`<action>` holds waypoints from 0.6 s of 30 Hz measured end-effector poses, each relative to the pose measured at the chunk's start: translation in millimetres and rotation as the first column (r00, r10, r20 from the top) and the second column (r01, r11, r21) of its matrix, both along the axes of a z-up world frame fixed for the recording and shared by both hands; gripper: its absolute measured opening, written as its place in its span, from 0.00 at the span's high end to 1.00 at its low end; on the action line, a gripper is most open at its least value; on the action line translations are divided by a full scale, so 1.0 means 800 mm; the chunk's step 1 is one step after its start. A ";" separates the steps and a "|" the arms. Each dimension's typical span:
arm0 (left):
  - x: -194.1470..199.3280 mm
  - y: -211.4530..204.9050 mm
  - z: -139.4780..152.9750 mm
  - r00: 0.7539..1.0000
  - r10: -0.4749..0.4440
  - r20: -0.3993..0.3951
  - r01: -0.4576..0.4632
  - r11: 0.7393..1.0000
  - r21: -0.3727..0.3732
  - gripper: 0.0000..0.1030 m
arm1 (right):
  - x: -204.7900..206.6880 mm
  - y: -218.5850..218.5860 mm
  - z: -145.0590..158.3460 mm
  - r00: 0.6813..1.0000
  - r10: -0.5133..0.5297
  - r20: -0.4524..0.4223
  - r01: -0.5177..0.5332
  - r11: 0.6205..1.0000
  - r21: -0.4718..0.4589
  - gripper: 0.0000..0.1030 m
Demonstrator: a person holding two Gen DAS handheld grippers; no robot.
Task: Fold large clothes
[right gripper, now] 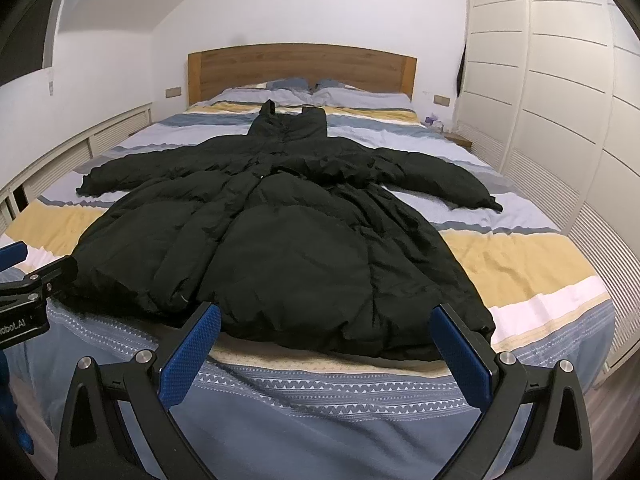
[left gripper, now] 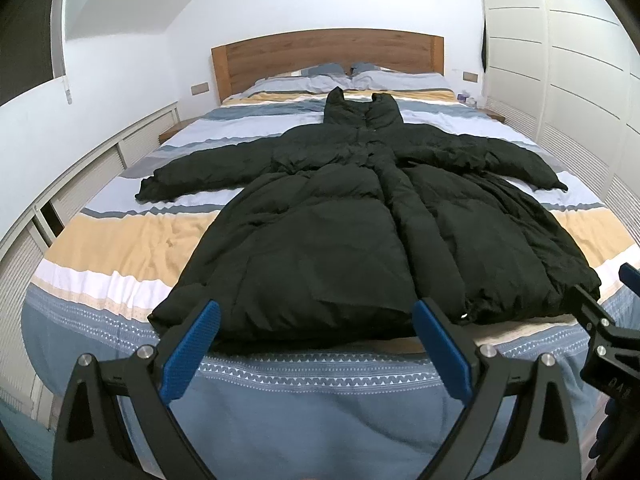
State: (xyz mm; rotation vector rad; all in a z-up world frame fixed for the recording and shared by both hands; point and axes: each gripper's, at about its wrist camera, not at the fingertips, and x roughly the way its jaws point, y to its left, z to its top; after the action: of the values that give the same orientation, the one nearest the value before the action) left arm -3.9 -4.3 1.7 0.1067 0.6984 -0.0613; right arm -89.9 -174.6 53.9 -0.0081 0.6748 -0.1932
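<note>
A long black puffer coat (left gripper: 340, 216) lies flat, front up, on the striped bed (left gripper: 112, 240), sleeves spread to both sides and hood towards the headboard. My left gripper (left gripper: 316, 320) is open, its blue pads just short of the coat's hem at the left half. My right gripper (right gripper: 326, 324) is open, just short of the hem at the right half of the coat (right gripper: 280, 240). Neither holds anything. The right gripper also shows at the right edge of the left wrist view (left gripper: 608, 312); the left gripper shows at the left edge of the right wrist view (right gripper: 24, 280).
A wooden headboard (left gripper: 328, 56) and pillows (left gripper: 360, 78) are at the far end. White wardrobe doors (right gripper: 560, 100) run along the right side, low white cabinets (left gripper: 60, 184) along the left. The bed's foot edge (right gripper: 320, 408) hangs just below my grippers.
</note>
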 end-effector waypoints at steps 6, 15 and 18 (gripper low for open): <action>-0.001 -0.003 0.002 1.000 -0.006 -0.002 0.006 1.000 0.009 0.05 | 0.000 -0.002 0.000 1.000 -0.005 0.002 0.005 1.000 0.002 0.01; -0.001 -0.007 0.007 1.000 -0.011 0.001 0.011 0.999 0.032 0.05 | -0.001 -0.002 0.000 1.000 -0.005 0.001 0.005 1.000 0.001 0.01; -0.001 -0.006 0.008 1.000 -0.016 0.004 0.016 0.999 0.037 0.05 | -0.001 -0.003 -0.001 1.000 -0.006 0.001 0.006 1.000 0.002 0.01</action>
State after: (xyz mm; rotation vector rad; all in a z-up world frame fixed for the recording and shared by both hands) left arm -4.5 -9.3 7.9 0.1480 0.6947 -0.0634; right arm -90.6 -177.3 52.9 -0.0042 0.6740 -0.1980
